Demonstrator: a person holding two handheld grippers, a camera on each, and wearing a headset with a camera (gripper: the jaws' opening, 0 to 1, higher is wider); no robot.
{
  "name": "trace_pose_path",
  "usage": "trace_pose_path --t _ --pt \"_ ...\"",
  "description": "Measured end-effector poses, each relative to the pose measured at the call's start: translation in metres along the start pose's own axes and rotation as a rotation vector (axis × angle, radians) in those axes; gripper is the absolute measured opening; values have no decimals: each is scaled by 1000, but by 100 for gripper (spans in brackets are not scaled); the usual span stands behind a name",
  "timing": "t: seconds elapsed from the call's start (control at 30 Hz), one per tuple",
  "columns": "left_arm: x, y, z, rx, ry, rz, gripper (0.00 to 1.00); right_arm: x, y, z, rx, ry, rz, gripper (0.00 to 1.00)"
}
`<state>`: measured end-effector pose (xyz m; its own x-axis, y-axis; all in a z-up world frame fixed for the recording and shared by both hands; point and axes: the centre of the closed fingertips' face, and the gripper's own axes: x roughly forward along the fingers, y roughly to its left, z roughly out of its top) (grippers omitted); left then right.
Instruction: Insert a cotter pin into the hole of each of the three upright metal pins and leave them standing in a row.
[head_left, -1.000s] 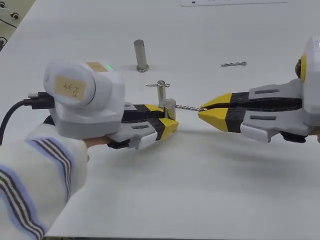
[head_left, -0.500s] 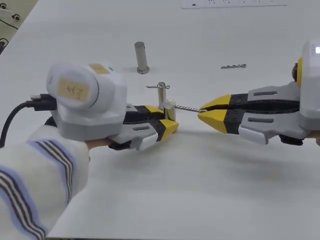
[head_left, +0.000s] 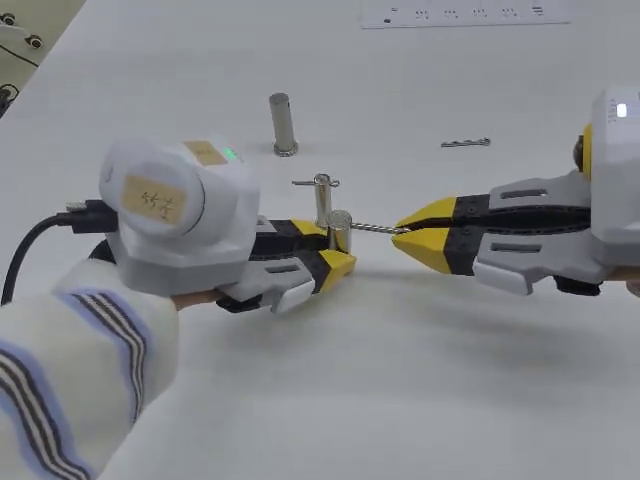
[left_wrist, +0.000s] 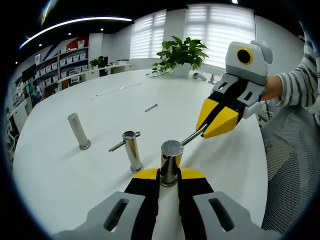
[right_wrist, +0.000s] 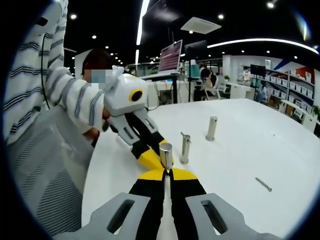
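Note:
My left gripper (head_left: 337, 247) is shut on the base of an upright metal pin (head_left: 340, 226), which stands between its yellow jaws (left_wrist: 170, 161). From the right, my right gripper (head_left: 399, 232) is shut on a thin cotter pin (head_left: 375, 227). The cotter pin lies level, with its tip at the held pin's head (left_wrist: 192, 136). Just behind stands a second metal pin (head_left: 322, 196) with a cotter pin through its top (left_wrist: 131, 149). A third, bare metal pin (head_left: 281, 122) stands farther back (left_wrist: 78, 131). The right gripper view looks along the shut jaws (right_wrist: 166, 173) to the held pin (right_wrist: 166, 154).
A loose cotter pin (head_left: 466, 143) lies on the white table (head_left: 400, 380) at the back right (left_wrist: 151, 107) (right_wrist: 263, 184). A power strip (head_left: 465, 12) lies at the far edge. A striped sleeve (head_left: 70, 390) covers the near left.
The head camera has shifted slightly. Both grippers keep their hold, and the cotter pin's tip stays at the held pin's head, with the right gripper a touch closer.

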<state>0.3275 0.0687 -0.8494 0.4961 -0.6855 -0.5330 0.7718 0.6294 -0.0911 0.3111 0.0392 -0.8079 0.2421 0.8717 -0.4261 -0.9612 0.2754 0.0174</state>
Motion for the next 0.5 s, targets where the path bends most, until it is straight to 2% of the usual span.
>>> trace_pose_path --t 0.2,0.27,0.5 --pt "0 0 0 10 -1 6 11 2 -2 -1 -1 6 12 4" --pt "1 -2 0 36 0 6 11 4 0 -3 -5 20 19 4" --pt "1 -1 0 28 -8 11 11 12 1 -2 -5 26 29 4"
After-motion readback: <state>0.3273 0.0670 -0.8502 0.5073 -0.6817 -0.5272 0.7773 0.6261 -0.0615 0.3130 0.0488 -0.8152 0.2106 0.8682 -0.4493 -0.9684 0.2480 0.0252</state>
